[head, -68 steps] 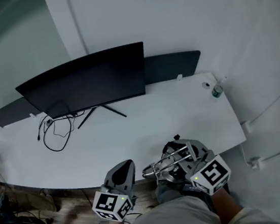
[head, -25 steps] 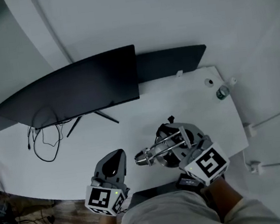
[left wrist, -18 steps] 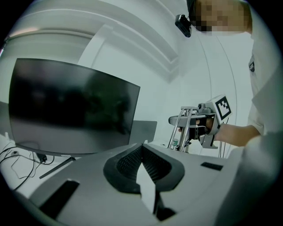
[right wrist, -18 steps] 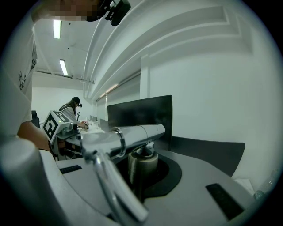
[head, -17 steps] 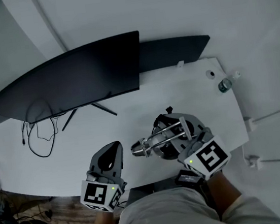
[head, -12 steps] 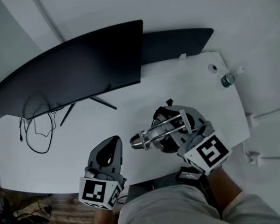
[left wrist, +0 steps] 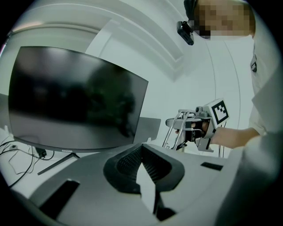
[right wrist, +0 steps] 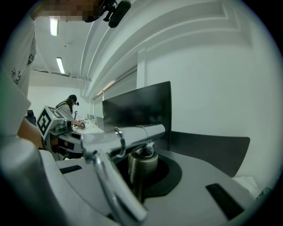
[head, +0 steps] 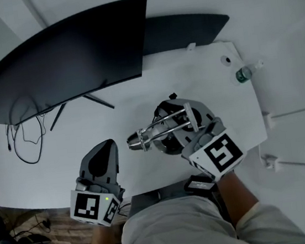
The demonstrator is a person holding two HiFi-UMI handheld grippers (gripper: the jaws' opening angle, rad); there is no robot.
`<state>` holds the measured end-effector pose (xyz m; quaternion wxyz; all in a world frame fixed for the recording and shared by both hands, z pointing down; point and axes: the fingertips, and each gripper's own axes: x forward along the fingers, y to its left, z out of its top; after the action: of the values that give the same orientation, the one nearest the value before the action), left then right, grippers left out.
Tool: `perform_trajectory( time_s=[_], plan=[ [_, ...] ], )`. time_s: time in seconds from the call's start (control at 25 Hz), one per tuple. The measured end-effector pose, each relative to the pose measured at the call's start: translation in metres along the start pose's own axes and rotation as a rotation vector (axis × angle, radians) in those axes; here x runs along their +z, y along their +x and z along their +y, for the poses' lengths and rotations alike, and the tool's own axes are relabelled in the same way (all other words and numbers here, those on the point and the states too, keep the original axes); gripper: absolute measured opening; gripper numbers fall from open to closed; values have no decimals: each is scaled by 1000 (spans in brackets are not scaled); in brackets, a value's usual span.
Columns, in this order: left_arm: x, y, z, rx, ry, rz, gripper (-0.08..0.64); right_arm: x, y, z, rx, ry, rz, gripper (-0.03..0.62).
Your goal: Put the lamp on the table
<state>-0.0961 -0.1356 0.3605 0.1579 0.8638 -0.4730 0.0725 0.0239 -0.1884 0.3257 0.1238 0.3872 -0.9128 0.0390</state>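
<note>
Right gripper view: the right gripper (right wrist: 132, 187) clamps the lamp (right wrist: 137, 132) stem, head jutting ahead. It could swivel and slip over the table (head: 203, 84). Left gripper (left wrist: 148, 185) pinched together, empty.

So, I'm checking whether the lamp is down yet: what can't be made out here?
Lamp: head view, base mostly covered by the right claw; contact with the table unclear.
Bottle: head view, too small to read.
Monitor: head view, left end cut off by the edge.
</note>
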Motion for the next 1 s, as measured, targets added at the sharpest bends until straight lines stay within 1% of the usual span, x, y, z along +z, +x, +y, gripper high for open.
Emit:
perform_trajectory(
  time_s=[0.44, 0.76, 1.0],
  plan=[
    [-20, 7, 2, -1, -24, 16, 3, -16, 10, -8, 0, -13, 14, 41],
    [-31, 11, 4, 4, -34, 31, 3, -28, 19, -10, 19, -17, 16, 41],
    [-38, 14, 8, 1, -41, 47, 3, -38, 28, -12, 12, 16, 23, 41]
  ],
)
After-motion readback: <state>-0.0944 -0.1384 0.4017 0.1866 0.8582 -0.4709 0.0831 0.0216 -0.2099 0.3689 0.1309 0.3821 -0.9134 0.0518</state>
